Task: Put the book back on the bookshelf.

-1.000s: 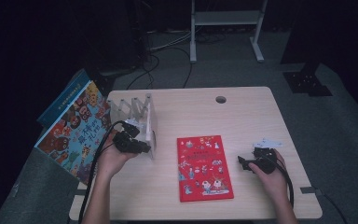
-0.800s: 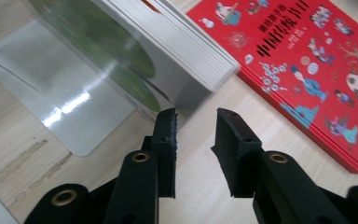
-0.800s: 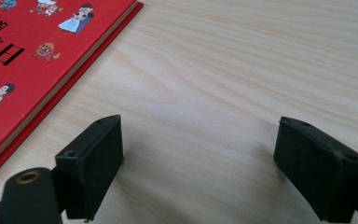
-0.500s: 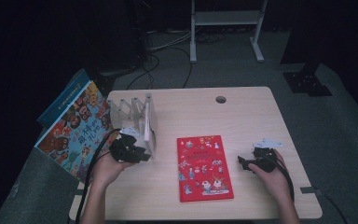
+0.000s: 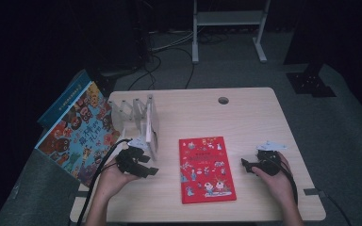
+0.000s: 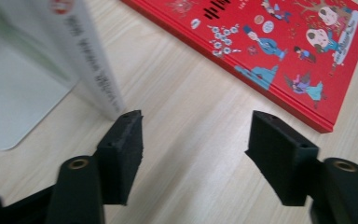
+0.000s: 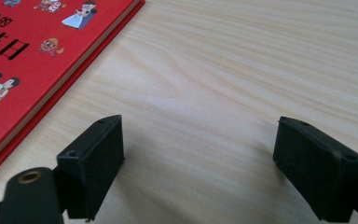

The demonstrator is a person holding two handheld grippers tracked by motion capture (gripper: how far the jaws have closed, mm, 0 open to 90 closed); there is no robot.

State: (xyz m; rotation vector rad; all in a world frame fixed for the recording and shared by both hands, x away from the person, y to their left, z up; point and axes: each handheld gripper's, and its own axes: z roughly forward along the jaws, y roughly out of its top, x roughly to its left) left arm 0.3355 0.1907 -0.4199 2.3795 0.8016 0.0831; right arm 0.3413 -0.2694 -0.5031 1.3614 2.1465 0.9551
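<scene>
High view: red book (image 5: 206, 168) lies flat near the tabletop's (image 5: 245, 115) front edge.
Left gripper (image 5: 143, 165), fingers just opened, empty; right gripper (image 5: 246, 165) fingers apart, empty.

through the right gripper view i see my right tongs (image 7: 198, 163) with both black jaws spread wide and nothing between them but bare pale wood of the surface (image 7: 242, 70). a red book (image 7: 32, 56) lies flat at upper left, its corner and page edge just beside the left jaw, not touching it.
</scene>
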